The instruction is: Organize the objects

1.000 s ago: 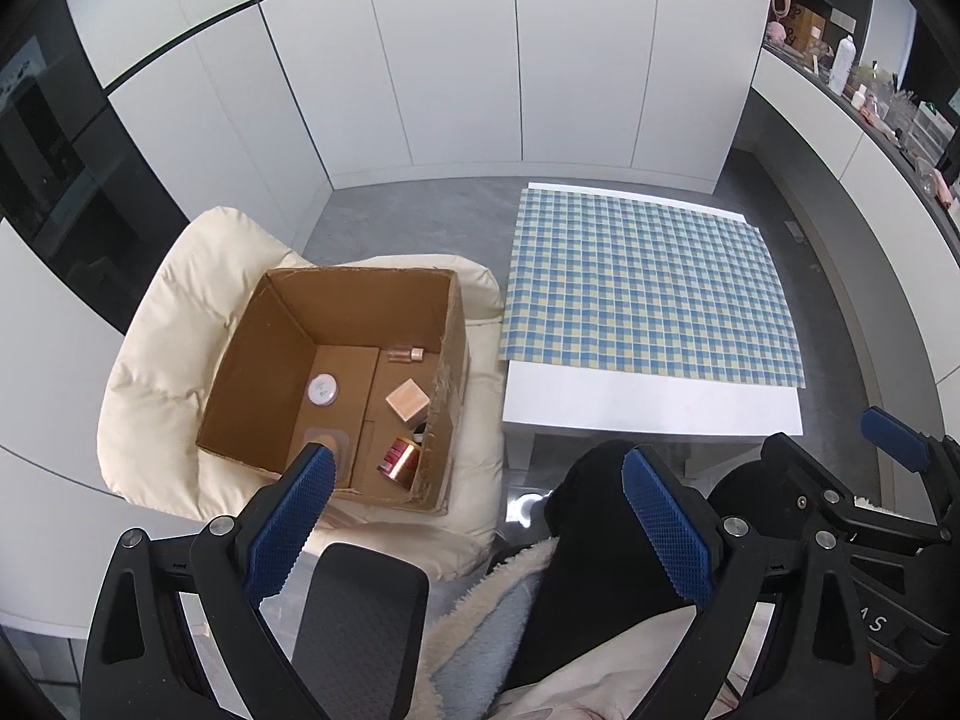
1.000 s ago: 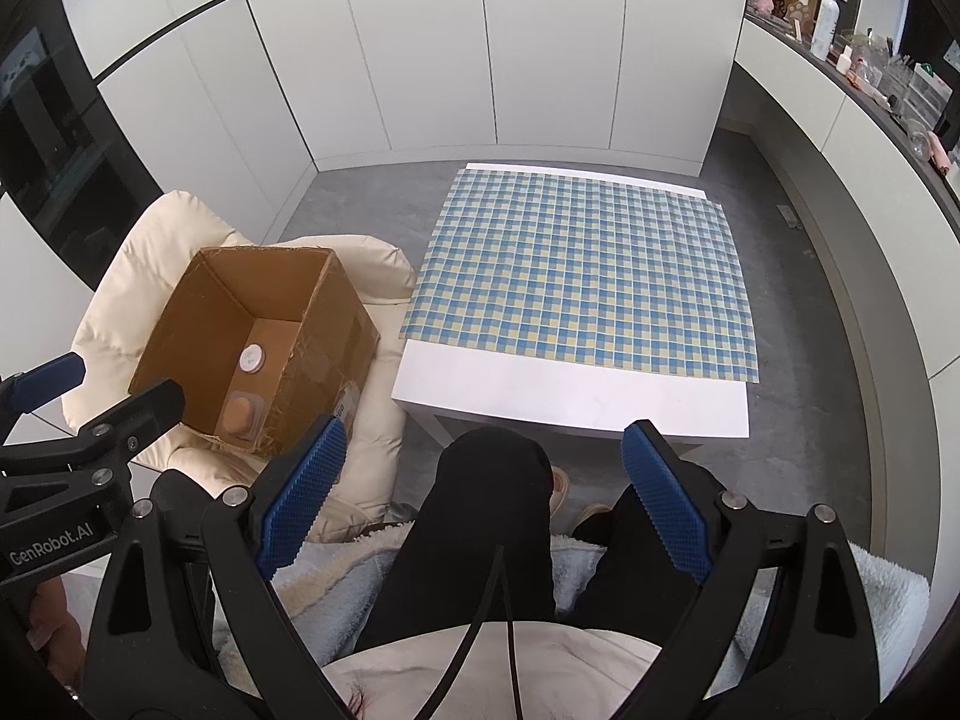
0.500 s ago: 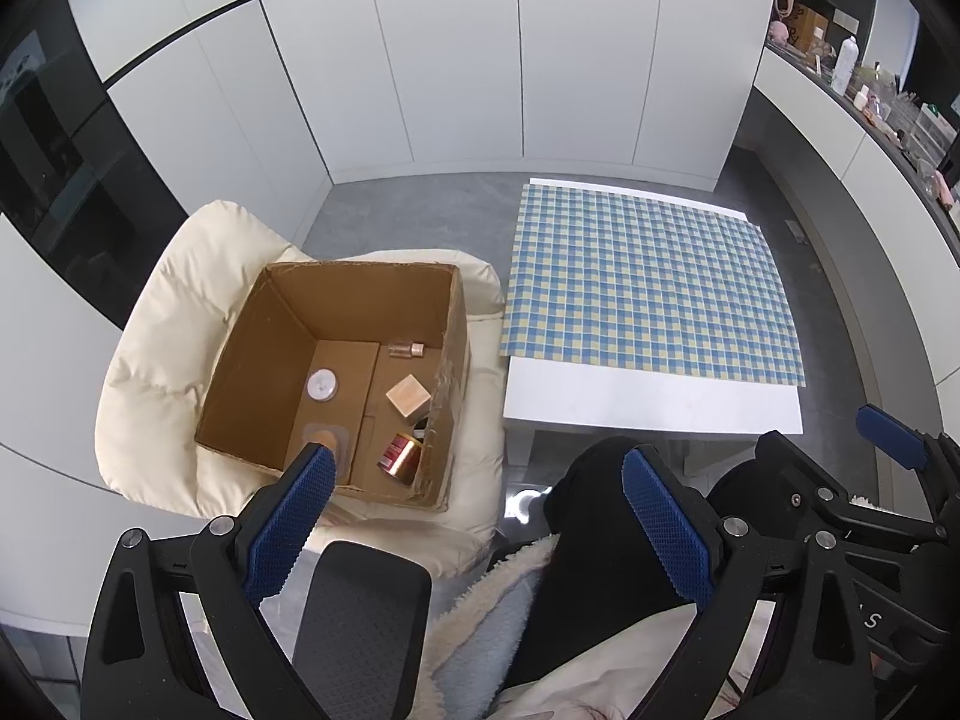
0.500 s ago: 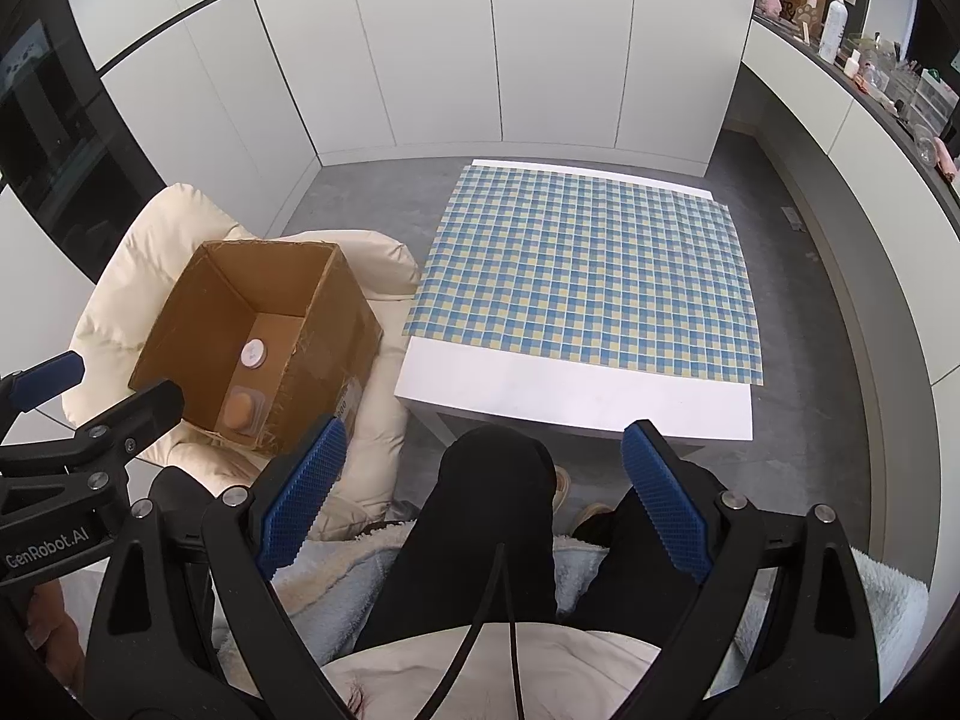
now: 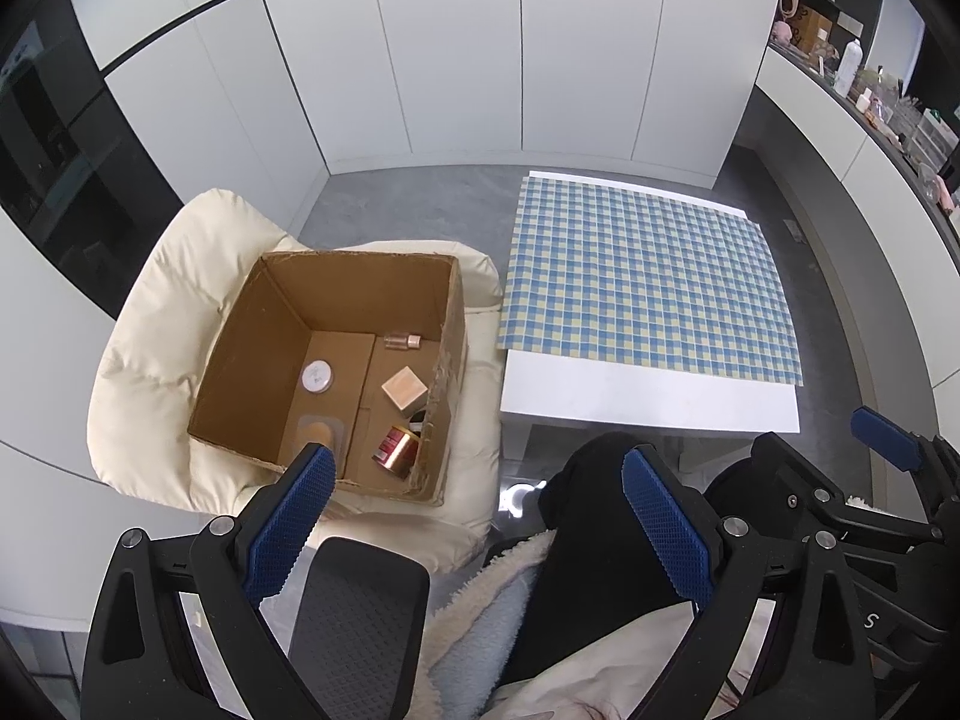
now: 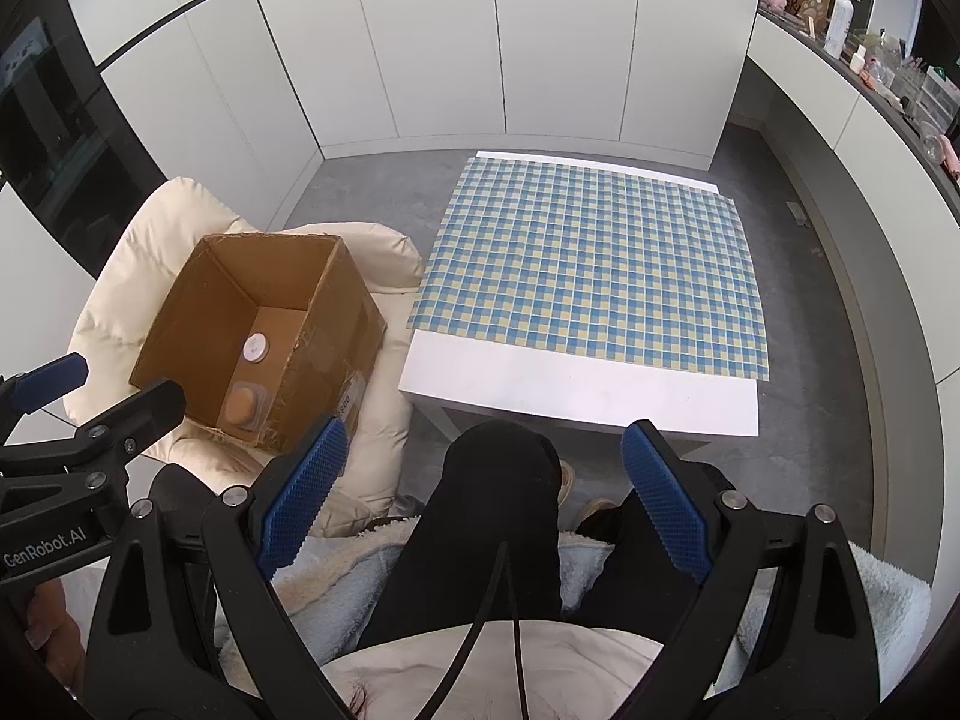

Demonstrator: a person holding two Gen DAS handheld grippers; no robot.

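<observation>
1. The left gripper [image 5: 474,480] and right gripper [image 6: 483,456] are both spread wide, holding nothing.
2. The cardboard box [image 5: 258,360] on the cream armchair [image 5: 144,360], left of the table [image 5: 648,399], holds a small wooden cube [image 5: 405,387].

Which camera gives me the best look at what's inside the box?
Left wrist: it looks into the box, showing five items including a red-gold jar and cube. Right wrist shows only two by the box's left wall; its near wall hides the rest.

Bright, even indoor light; soft shadows; sharp focus; strong fisheye bending with black corners; faint glare on the floor [image 5: 522,495].
</observation>
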